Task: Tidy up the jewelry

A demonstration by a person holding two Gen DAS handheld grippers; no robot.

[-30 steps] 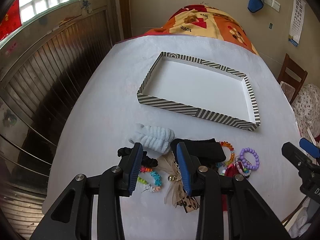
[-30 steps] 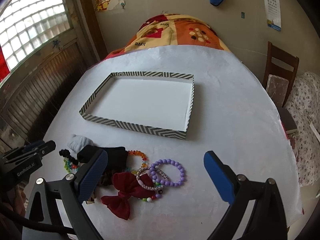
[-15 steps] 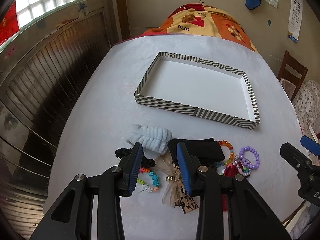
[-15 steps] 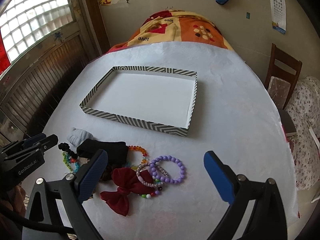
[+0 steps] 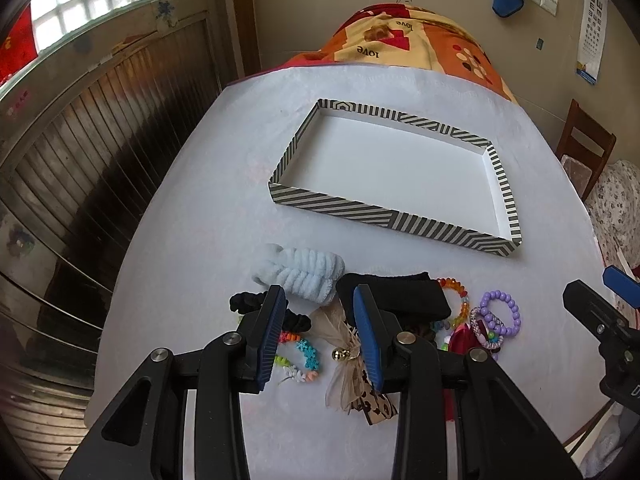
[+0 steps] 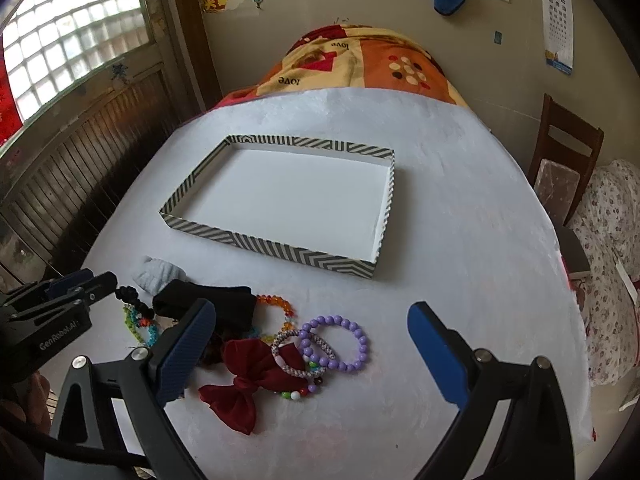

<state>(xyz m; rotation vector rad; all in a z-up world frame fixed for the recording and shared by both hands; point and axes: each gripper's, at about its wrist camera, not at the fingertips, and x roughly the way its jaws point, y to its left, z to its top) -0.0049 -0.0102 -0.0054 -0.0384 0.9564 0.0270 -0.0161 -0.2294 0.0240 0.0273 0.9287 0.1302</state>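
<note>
Jewelry pile, lower centre of both views: purple bead bracelet lies between and ahead of the right gripper fingers, jaws wide, empty. Left gripper stands open, empty, over a beige ribbon bow. Striped shallow cardboard tray sits beyond, mid-frame, unfilled. Right hand judged nearer the bracelet.

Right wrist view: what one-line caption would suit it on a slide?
Open right gripper hovering over a pile of bracelets and a red bow, with the empty striped tray beyond.
</note>
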